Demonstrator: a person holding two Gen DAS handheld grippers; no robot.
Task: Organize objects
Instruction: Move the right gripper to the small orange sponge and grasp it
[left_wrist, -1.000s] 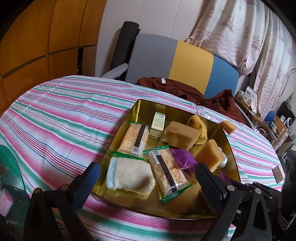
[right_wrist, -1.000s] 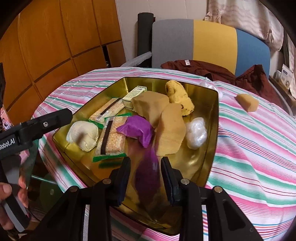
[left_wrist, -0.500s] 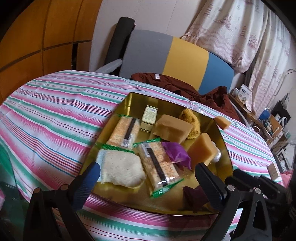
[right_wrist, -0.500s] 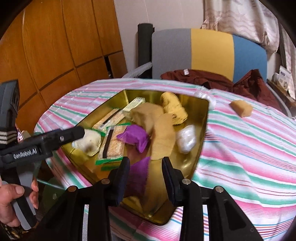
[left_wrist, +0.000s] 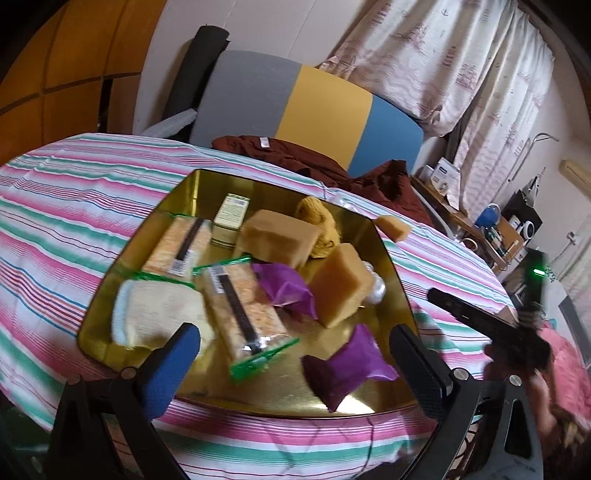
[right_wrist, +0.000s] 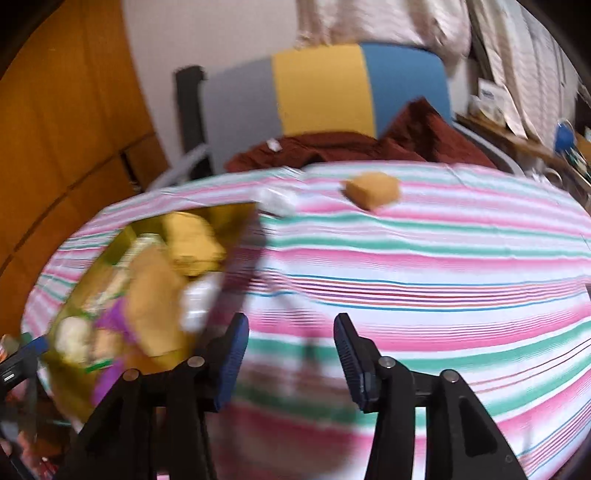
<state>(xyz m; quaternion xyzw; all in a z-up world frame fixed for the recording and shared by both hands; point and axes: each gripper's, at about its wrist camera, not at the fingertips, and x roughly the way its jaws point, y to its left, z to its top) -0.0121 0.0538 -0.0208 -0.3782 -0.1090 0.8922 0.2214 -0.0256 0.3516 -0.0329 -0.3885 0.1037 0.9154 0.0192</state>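
Tablecloth (right_wrist: 424, 266) beyond tray (left_wrist: 397, 280), right-wrist only

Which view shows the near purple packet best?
Left wrist. The purple packet lies sharp and whole on the gold tray floor, between the left gripper fingers. Right wrist view is motion-blurred and turned toward the tablecloth; there it is only a purple smear at the tray's near edge.

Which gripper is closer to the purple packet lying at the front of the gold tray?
Left. The left gripper frames the purple packet between its open fingers. The right gripper, empty and opening, is over striped cloth beside the tray.
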